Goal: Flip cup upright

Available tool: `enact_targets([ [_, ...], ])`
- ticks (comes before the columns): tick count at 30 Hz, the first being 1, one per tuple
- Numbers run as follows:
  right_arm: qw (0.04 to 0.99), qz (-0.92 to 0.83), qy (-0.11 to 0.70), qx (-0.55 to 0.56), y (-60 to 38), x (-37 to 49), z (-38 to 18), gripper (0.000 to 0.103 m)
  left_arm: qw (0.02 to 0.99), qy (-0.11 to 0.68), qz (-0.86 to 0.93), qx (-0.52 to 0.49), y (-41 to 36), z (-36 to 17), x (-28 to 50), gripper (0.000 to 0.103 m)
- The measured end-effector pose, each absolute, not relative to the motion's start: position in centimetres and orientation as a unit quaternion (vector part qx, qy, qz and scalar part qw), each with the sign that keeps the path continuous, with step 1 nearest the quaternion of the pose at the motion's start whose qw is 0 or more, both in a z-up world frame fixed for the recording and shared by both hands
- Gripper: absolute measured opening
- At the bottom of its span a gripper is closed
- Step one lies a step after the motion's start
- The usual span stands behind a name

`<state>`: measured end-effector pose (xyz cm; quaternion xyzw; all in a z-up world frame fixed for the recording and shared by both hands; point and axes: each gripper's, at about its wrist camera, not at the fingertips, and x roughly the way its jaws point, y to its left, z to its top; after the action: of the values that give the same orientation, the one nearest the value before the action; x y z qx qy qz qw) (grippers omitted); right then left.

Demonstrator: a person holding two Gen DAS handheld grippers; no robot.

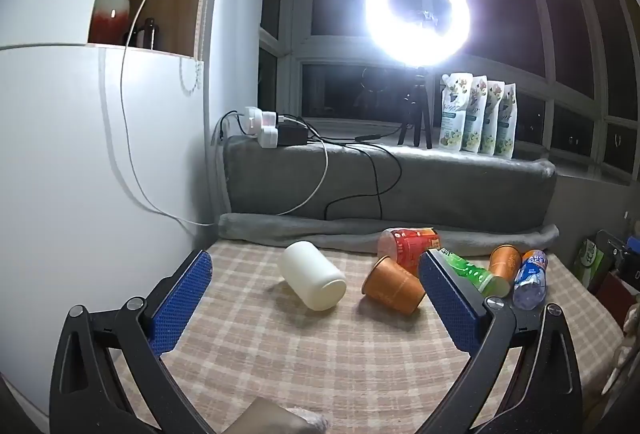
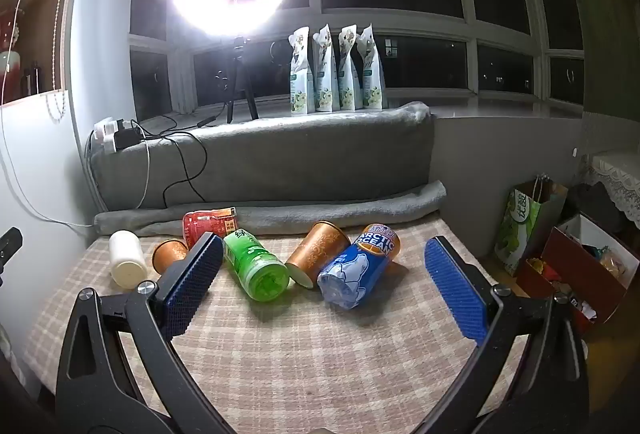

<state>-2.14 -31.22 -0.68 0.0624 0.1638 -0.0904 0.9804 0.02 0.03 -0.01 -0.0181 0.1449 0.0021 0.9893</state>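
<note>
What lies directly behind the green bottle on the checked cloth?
Behind the green bottle lies the red can on its side, against the rolled grey blanket. The can's lower part is covered by the bottle and the right gripper's finger.

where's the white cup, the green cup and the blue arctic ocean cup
white cup [image 1: 314,276], left wrist view, middle of its side wall
green cup [image 2: 254,264], right wrist view, middle of its label
blue arctic ocean cup [image 2: 358,266], right wrist view, on its printed side

both tongs [image 1: 316,278] [image 2: 324,266] wide apart, empty
</note>
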Motion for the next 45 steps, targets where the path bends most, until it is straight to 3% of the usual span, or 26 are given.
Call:
enact_targets([
  [45, 0.986, -0.101, 0.133, 0.029, -29.9, -2.7, 0.6, 0.103, 0.988, 0.151, 0.004, -0.014, 0.0, -0.7, 0.3, 0.102],
])
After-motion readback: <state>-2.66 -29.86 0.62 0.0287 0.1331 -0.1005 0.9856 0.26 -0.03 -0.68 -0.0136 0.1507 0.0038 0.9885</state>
